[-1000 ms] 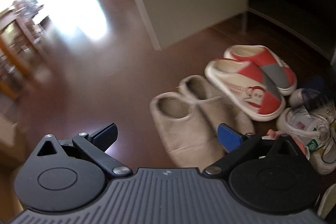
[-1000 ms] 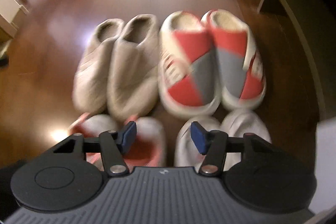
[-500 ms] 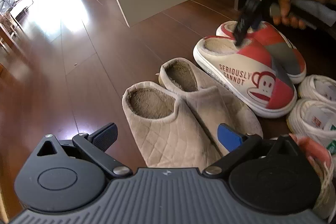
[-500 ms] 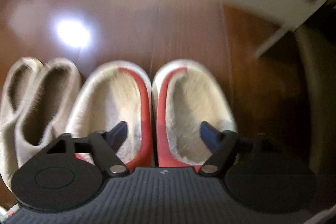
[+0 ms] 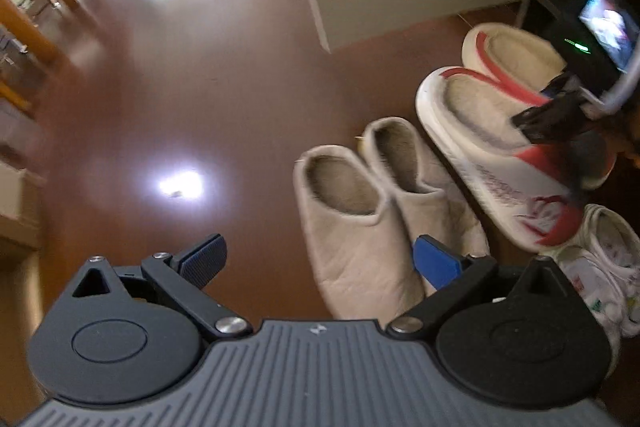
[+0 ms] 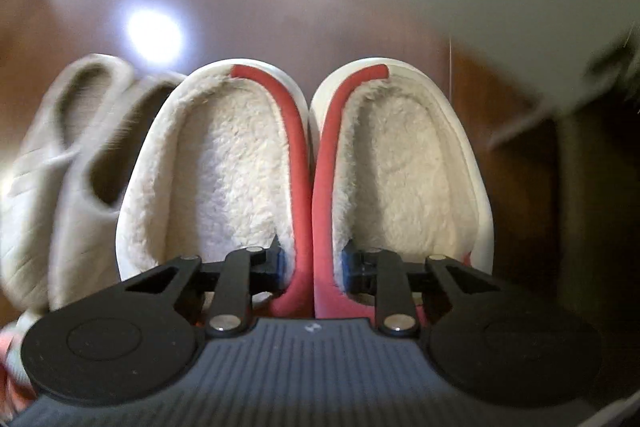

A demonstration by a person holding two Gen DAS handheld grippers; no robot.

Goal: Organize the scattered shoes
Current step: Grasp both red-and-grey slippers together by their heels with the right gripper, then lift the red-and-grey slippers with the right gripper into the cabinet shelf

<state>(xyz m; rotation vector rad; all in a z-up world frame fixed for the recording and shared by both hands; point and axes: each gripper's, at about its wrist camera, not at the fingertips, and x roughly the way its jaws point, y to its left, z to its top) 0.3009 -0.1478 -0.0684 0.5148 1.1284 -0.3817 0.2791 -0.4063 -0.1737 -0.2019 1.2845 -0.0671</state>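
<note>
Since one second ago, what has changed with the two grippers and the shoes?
The right gripper moved from over the sneakers to the red and white slippers; its fingers, wide apart before, are closing around the two touching inner walls. The left gripper stays open and holds nothing. The beige slippers and the white sneakers lie as before.

Two red-and-white slippers with fleecy cream linings are set side by side on the brown floor, their red inner edges pressed together. Just beside them, a beige quilted pair is laid parallel, openings facing the same way.
</note>
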